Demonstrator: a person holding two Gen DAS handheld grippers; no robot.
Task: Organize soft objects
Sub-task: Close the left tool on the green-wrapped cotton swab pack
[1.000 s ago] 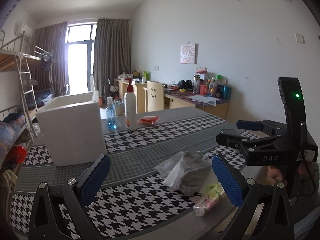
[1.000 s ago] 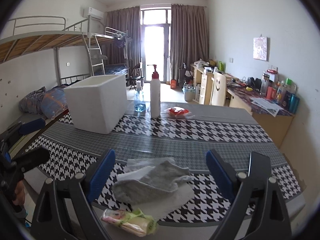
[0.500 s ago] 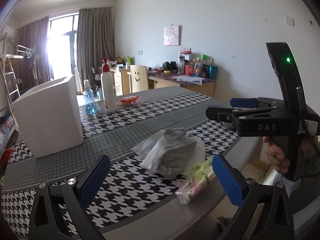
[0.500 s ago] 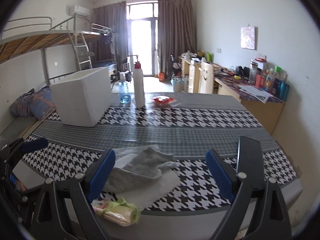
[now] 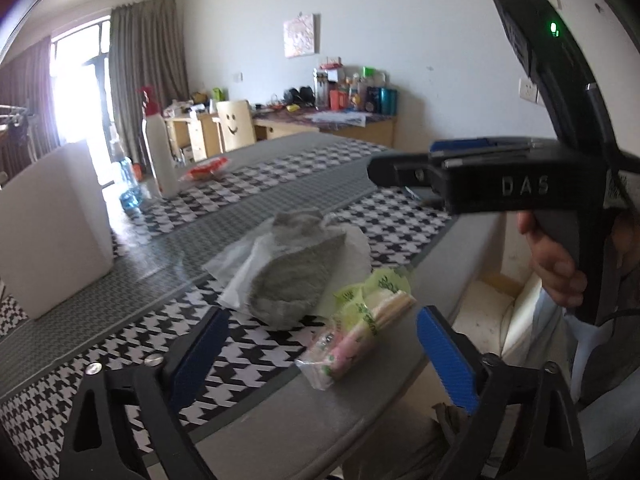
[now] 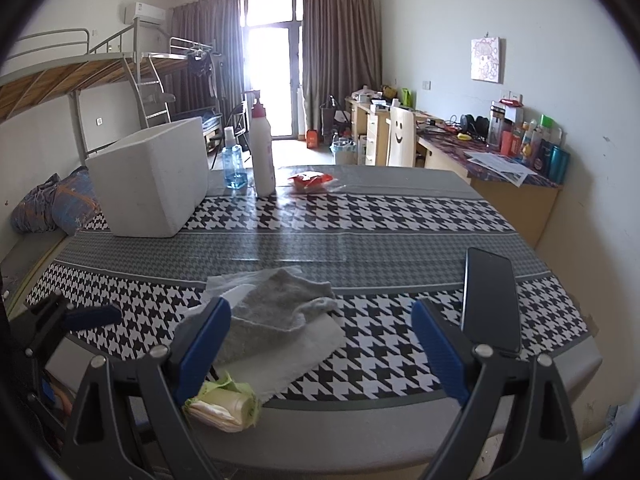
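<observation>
Tissue packet (image 5: 356, 332) at six o'clock of grey washcloth (image 5: 292, 272), near table (image 5: 280, 420) edge; we judge it light, squashy, slippery film, best pinched across its middle. Left gripper (image 5: 320, 356) closing, nothing gripped; right gripper (image 6: 320, 344) spread, empty

Desk bottles (image 6: 532, 148) too small to read, left tool (image 6: 86, 316) cut off at edge
</observation>
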